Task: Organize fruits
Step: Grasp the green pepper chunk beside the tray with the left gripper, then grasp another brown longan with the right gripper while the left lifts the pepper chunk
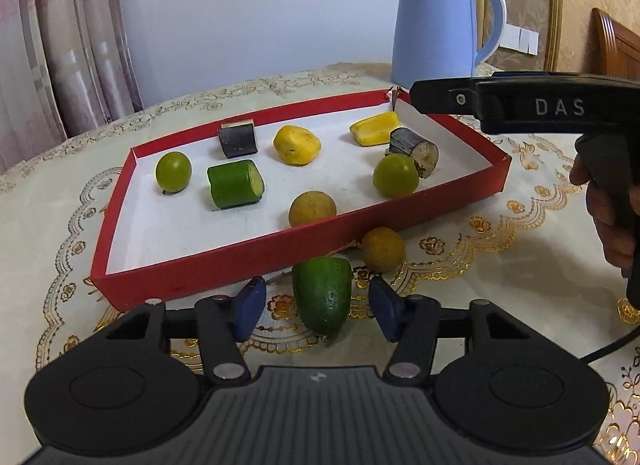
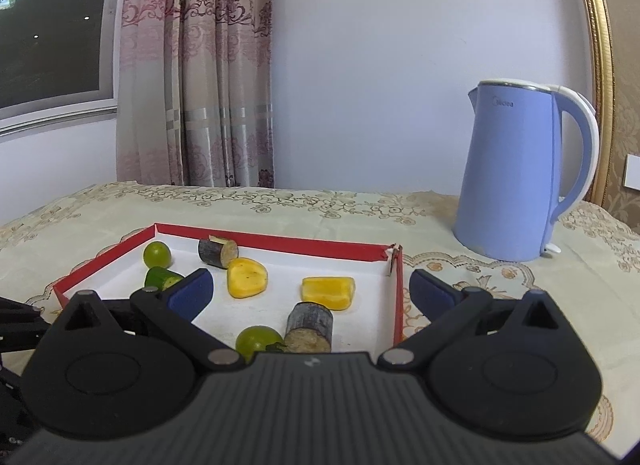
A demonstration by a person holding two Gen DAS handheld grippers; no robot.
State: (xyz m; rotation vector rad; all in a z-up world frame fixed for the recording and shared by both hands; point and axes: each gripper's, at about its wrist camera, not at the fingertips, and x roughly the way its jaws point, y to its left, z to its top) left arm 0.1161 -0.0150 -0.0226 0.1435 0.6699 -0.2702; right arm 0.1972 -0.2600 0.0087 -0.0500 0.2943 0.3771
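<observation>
The left gripper (image 1: 318, 307) sits low over the tablecloth (image 1: 500, 265), just near of the red tray (image 1: 240, 261). A green cucumber piece (image 1: 322, 293) lies on the cloth between its blue pads (image 1: 250, 307), with a visible gap on each side, so the jaws bracket it without clamping it. A tan round fruit (image 1: 383, 249) rests on the cloth just beyond the cucumber piece, close against the tray's near wall. Inside the tray lie two green round fruits (image 1: 173, 171), another cucumber piece (image 1: 236, 184), two yellow pieces (image 1: 297, 144), two dark cane pieces (image 1: 237, 140) and a second tan fruit (image 1: 312, 208) by the near wall. The right gripper (image 2: 310, 293) hangs released over the tray's right end, its pads wide apart with nothing between them; in the left view it reaches in from the right, a hand (image 1: 608, 209) on its grip. A blue kettle (image 2: 520, 173) stands on the cloth far right of the tray, and a curtain (image 2: 192, 65) hangs behind on the left.
</observation>
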